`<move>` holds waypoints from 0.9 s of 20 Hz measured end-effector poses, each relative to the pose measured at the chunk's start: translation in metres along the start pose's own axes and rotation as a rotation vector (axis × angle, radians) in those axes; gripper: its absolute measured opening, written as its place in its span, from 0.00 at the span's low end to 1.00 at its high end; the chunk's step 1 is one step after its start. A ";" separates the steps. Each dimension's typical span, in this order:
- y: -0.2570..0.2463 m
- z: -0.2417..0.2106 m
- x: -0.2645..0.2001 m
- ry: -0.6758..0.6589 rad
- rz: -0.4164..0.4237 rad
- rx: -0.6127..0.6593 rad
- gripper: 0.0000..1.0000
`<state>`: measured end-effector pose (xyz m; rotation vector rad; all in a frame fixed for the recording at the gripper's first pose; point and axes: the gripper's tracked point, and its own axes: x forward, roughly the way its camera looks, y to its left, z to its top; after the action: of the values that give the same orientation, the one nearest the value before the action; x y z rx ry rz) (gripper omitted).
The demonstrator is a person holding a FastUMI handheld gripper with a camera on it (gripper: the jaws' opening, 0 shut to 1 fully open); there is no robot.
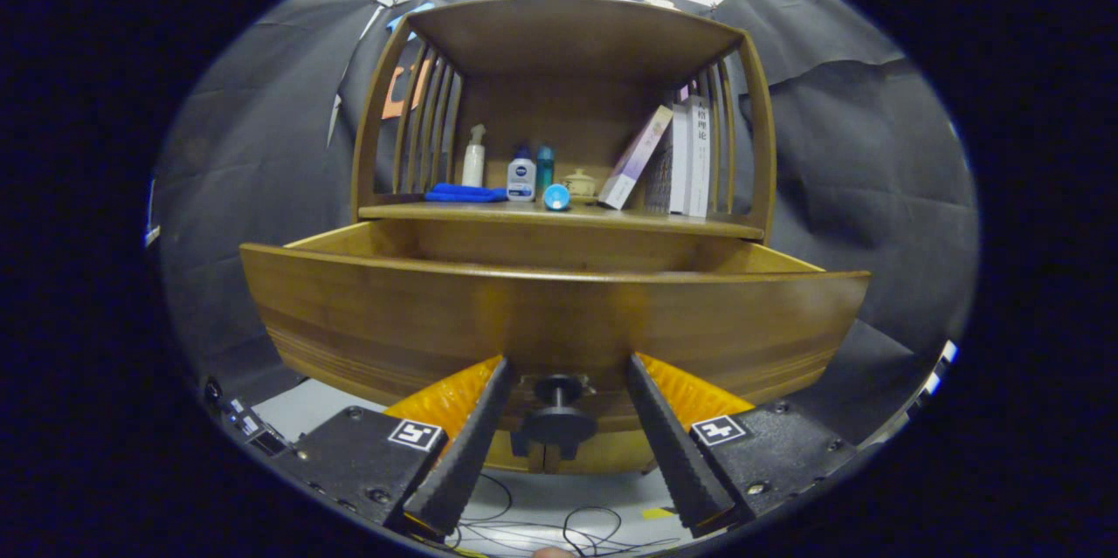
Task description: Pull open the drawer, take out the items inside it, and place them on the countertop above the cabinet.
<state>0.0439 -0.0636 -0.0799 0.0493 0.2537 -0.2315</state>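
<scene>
We saw the gripper (563,366) with its fingers spread apart, one on each side of the dark round knob (559,418) on the drawer (393,322) front. Neither finger pressed on the knob; a gap showed on both sides. The wooden drawer stood pulled out toward us, its inside hidden behind the front panel. Above it, on the countertop (681,224), lay a blue cloth (465,192), several bottles (521,178), a small pot (579,183) and leaning books (690,156).
</scene>
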 end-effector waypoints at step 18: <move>0.005 0.040 0.138 0.109 -0.017 0.013 0.90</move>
<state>0.1851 -0.0919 -0.0762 0.0722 0.3612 -0.2480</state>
